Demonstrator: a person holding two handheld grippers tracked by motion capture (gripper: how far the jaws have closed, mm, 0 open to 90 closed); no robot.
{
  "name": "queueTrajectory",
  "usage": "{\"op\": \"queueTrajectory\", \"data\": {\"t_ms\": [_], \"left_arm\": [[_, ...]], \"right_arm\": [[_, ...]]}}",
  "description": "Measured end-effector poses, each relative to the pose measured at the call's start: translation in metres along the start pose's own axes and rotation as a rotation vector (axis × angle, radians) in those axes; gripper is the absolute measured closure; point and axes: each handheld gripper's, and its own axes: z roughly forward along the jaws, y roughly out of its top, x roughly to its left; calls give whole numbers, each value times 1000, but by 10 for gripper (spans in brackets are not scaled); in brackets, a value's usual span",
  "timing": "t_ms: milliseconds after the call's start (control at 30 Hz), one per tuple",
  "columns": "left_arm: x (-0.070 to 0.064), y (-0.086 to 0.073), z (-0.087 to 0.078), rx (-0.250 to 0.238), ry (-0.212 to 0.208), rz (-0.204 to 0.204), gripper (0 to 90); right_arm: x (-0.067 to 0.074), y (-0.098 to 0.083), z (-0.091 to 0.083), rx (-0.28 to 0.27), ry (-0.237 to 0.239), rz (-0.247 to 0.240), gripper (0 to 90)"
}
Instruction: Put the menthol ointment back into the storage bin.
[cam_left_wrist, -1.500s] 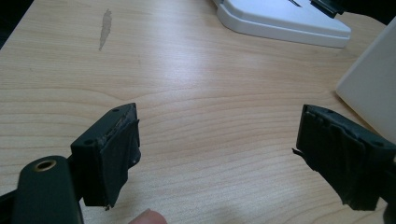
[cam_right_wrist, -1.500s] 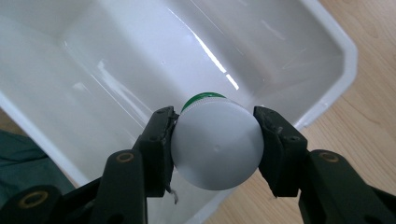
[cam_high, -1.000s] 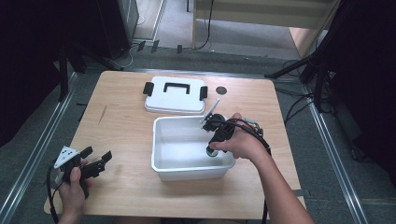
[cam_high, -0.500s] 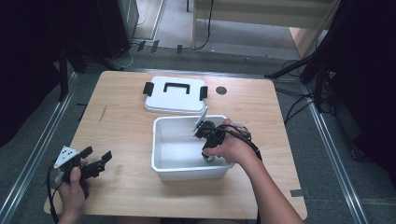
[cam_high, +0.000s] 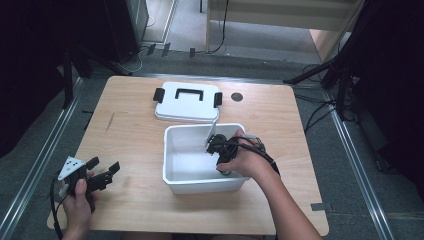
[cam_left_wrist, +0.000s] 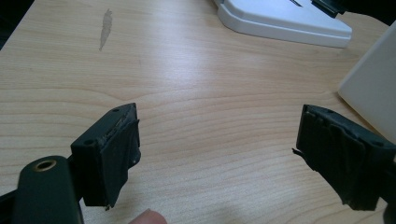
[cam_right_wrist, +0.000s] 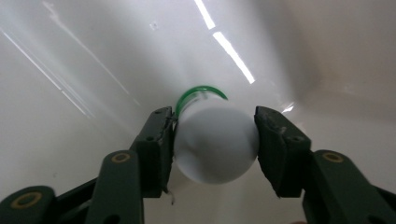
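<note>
Left gripper (cam_high: 102, 171), jaws spread wide and empty, rests over the wooden table (cam_high: 130, 130) at 8 o'clock. At centre, the white bin (cam_high: 175, 165) sits just below its lid (cam_high: 187, 102), which lies at 12 o'clock. Inside the bin, the right gripper (cam_right_wrist: 215, 140) clamps a white round object (cam_right_wrist: 215, 147) with a green rim.

Honestly there's nothing to read here, no text, labels, brand marks or numbers anywhere. The white lid (cam_high: 187, 101), the white bin (cam_high: 172, 165) and the wooden table (cam_high: 125, 135) are all blank as far as I can tell. Same goes for the white ball (cam_right_wrist: 215, 142), totally plain.
</note>
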Motion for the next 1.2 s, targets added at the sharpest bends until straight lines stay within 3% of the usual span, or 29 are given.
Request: {"op": "queueTrajectory", "data": {"t_ms": [100, 233, 433, 667, 833, 1033, 1200], "left_arm": [[0, 0, 0, -4, -2, -5, 145], [0, 0, 0, 1, -5, 1, 145], [0, 0, 1, 0, -7, -1, 145], [0, 0, 1, -2, -6, -1, 144], [0, 0, 1, -4, -4, 1, 145], [0, 0, 1, -2, -5, 1, 144], [-1, 0, 1, -1, -4, 2, 144]], "right_arm": [[-1, -2, -2, -18, 7, -6, 491], [-3, -5, -9, -59, 13, 23, 455], [-11, -13, -36, -168, 68, 71, 417], [-20, -23, -63, -241, 87, 111, 398], [-31, -39, -89, -307, 79, 146, 390], [-42, -59, -101, -335, 62, 194, 382], [-55, -83, -101, -348, 41, 248, 370]]}}
